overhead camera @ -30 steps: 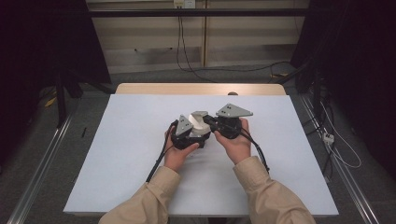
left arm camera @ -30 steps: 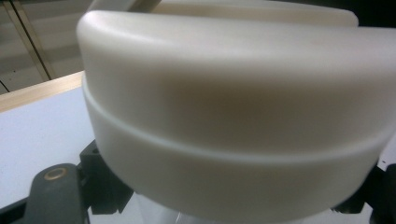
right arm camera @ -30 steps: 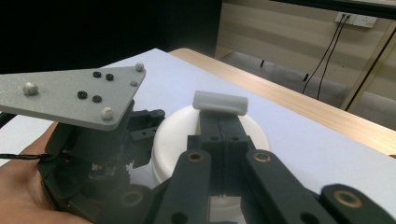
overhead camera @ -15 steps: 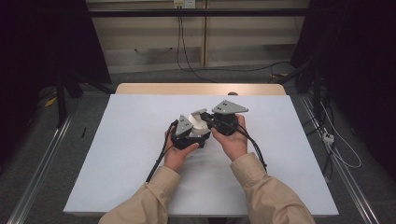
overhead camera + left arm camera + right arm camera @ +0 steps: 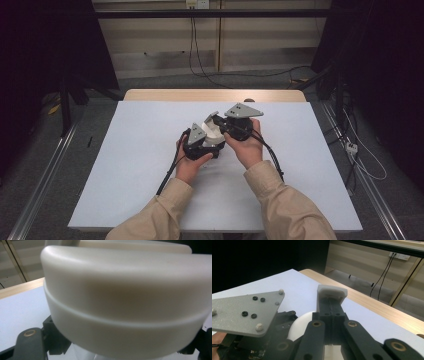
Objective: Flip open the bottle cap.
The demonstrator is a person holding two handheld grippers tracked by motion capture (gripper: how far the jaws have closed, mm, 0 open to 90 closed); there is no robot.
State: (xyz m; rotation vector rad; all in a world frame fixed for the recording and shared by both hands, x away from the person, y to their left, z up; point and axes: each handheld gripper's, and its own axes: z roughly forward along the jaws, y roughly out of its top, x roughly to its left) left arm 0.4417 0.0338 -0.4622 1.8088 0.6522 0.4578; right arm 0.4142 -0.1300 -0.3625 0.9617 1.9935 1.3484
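**Right gripper edges in over the container**

Over the last second the right gripper (image 5: 220,121) has crept a little away from the person and toward the left gripper (image 5: 207,146). The left gripper has kept its place near the middle of the counter (image 5: 125,165). The two now sit close together around the white container (image 5: 212,134). I judge this as the right hand lining up on the container's top while the left steadies it, so the work on its lid is about to start rather than done.

The high view gives the layout, with both hands low over the counter and the container between the grippers, but it shows nothing of the jaws.

The left gripper view looks straight at the container (image 5: 125,302) from very close. It is cream-white and rounded, with a seam running round it where an upper part meets a lower one. The jaw tips are hidden under it; they are drawn in and seem clamped on its narrower underside, holding it off the counter.

The right gripper (image 5: 332,298) view shows its black jaws pressed together, with a white piece at their tips. Whether that is a pad or part of the container I cannot tell. Below them are a curve of the container (image 5: 298,327) and the left gripper's grey plate (image 5: 244,312)
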